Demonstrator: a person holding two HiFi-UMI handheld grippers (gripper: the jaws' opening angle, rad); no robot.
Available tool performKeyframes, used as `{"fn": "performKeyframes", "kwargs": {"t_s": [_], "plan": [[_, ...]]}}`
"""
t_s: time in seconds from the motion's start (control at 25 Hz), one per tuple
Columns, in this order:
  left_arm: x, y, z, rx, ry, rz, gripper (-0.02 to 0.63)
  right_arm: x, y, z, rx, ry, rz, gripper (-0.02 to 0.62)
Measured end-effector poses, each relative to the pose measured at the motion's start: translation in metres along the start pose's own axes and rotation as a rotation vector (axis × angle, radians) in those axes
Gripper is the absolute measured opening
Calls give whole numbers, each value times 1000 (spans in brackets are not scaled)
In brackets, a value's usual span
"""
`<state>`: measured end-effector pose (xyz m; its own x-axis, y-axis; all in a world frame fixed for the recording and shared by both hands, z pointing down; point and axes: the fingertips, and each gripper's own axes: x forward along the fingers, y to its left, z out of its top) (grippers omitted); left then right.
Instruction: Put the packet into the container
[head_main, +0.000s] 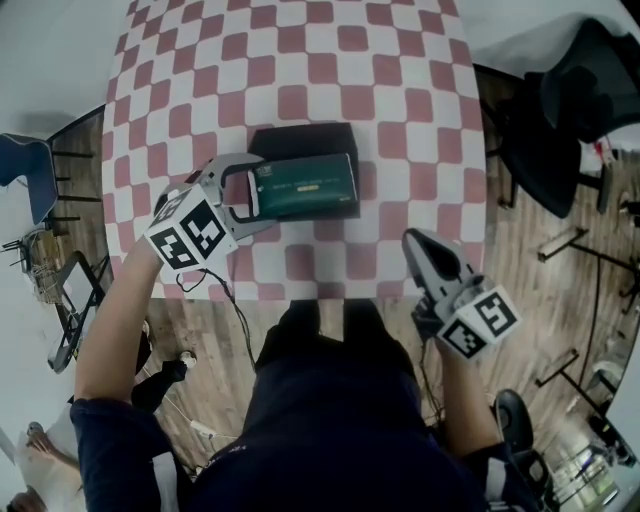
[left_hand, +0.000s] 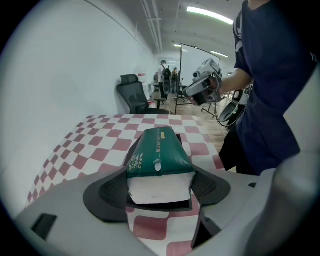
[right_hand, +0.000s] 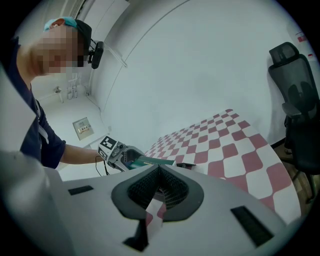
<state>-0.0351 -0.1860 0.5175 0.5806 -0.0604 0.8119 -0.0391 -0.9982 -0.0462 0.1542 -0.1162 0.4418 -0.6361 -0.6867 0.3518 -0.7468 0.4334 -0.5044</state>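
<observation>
Left gripper (left_hand: 159, 187): I am clamping its jaws on the short end of the packet (left_hand: 159, 150); the white end face is sitting squarely between the two dark pads.
Left gripper, head view: it (head_main: 258, 192) is reaching in from the left side of the table, the marker cube riding just behind the jaws.
Packet: the green packet (head_main: 305, 185) is lying lengthwise across the near half of the container (head_main: 300, 138) and within its outline, one short end in my left jaws and the other pointing right.
Packet contact: I cannot tell whether it is resting on the container floor or hanging just above it.
Container: the black, shallow, rectangular container is sitting near the middle of the front part of the table (head_main: 300, 60), its far half showing bare behind the packet.
Right gripper (right_hand: 159, 187): its jaws are pressing together on nothing; only a thin sliver of checked cloth is showing through below the pads.
Right gripper, head view: I am holding it (head_main: 418, 243) at the near right edge of the table, well apart from the container, tips pointing toward the cloth.
Table cover: a red-and-white checked cloth is covering the whole top.
Surroundings: a black office chair (head_main: 590, 70) is standing on the wooden floor to the right of the table.
</observation>
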Motion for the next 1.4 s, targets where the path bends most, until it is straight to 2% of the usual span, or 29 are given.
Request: {"fn": "performKeyframes", "kwargs": {"t_s": [0.48,0.68,0.92,1.12,1.28,1.4], "plan": [[32,-5,-11,121,117,-43,407,-10,-7,-14,23,6,-4,18],[39,-3,-13,103,102,-34,407,-9,-5,-19,23,15,-2,18],[47,-6,-26,101,130,-24,408,-4,2,-23,13,29,12,18],[47,-7,-28,64,129,-56,410,3,8,-24,3,40,23,18],[43,-10,-28,80,152,-74,413,8,13,-23,-4,46,31,18],[37,-10,-22,72,133,-68,416,10,16,-22,-8,47,33,18]]}}
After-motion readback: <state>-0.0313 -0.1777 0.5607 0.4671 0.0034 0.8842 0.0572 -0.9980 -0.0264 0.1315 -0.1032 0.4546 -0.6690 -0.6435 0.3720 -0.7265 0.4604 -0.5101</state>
